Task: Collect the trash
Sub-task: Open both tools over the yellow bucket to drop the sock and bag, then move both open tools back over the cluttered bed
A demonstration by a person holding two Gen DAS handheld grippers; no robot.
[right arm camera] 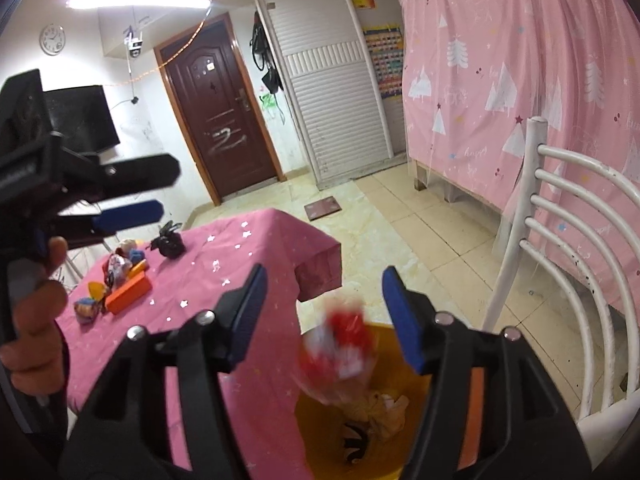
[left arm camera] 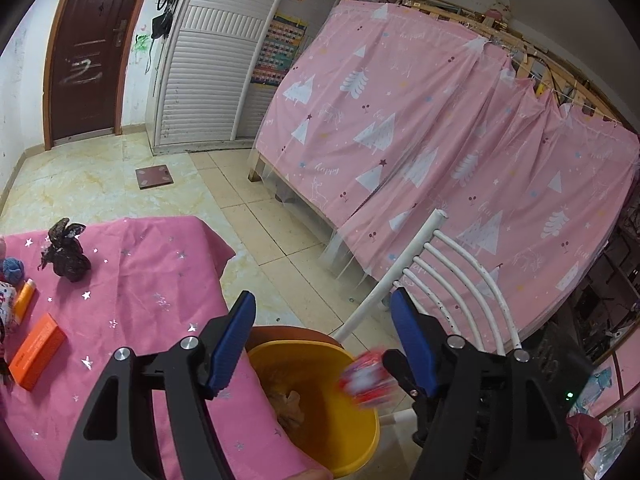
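A yellow bucket (left arm camera: pixel 362 436) (right arm camera: pixel 320 416) stands by the pink-clothed table (left arm camera: pixel 140 280) (right arm camera: pixel 240 260), with crumpled beige trash (left arm camera: pixel 292 404) (right arm camera: pixel 384 408) inside. A red-and-white wrapper (left arm camera: pixel 366 378) (right arm camera: pixel 340 344) shows blurred in the air over the bucket; no pad touches it. My left gripper (left arm camera: pixel 323 300) is open above the bucket's near side. My right gripper (right arm camera: pixel 325 276) is open too, with the wrapper below its gap. On the table lie a black crumpled bag (left arm camera: pixel 66 252) (right arm camera: pixel 170 242), an orange box (left arm camera: pixel 38 350) (right arm camera: pixel 128 292) and small packets.
A white slatted chair (left arm camera: pixel 440 272) (right arm camera: pixel 560 220) stands just right of the bucket. A pink curtain (left arm camera: pixel 440 140) hangs over a bed frame beyond. A hand (right arm camera: pixel 36 320) holds the left gripper at the right wrist view's left edge. A scale (left arm camera: pixel 154 176) lies on the tiled floor.
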